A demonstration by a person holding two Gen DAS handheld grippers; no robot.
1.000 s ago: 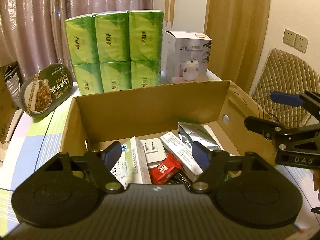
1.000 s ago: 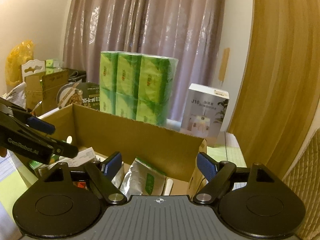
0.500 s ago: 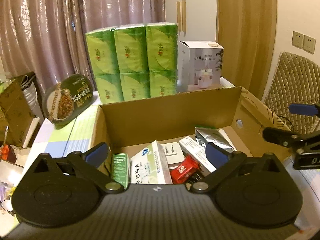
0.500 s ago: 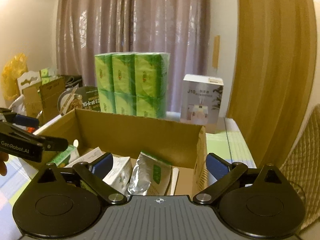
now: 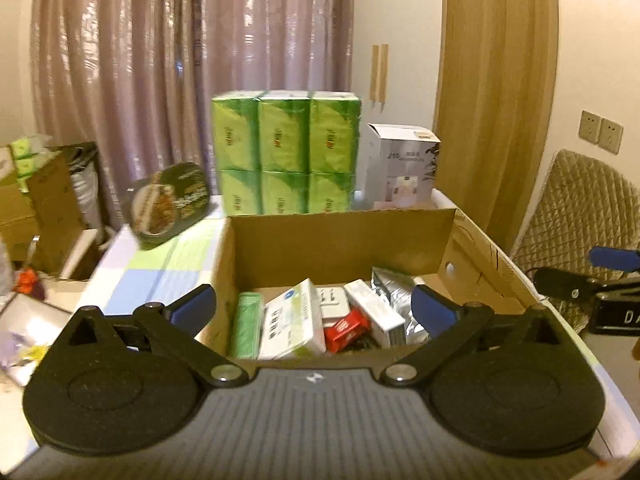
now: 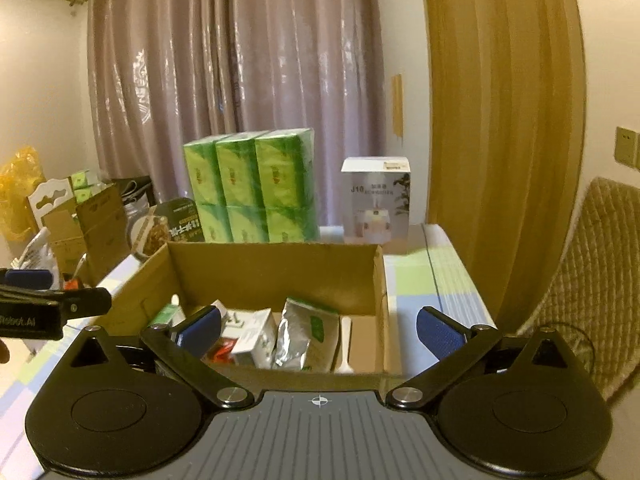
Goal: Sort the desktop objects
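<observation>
Left wrist view: the left gripper (image 5: 314, 307) is seen with jaws spread as wide as they go, nothing between the blue pads, having just been opening. The same is noted of the right gripper (image 6: 319, 326), likewise empty, its jaws also just opened. Both are held above the near rim of the cardboard box (image 5: 340, 240), which sits on the checked tablecloth (image 5: 160, 264). Inside the box are packed a white medicine carton (image 5: 294, 326), a green packet (image 5: 247, 322), a red sachet (image 5: 346, 330) and a silver foil pouch (image 6: 298, 334) (all lying loose, touching one another). Behind the box stand a green tissue pack (image 5: 286, 152) and a white humidifier box (image 5: 404, 168), a noodle bowl (image 5: 172, 202) leaning beside them. A deposit step is judged complete; the next move calls for another loose object to be sought outside the box.
</observation>
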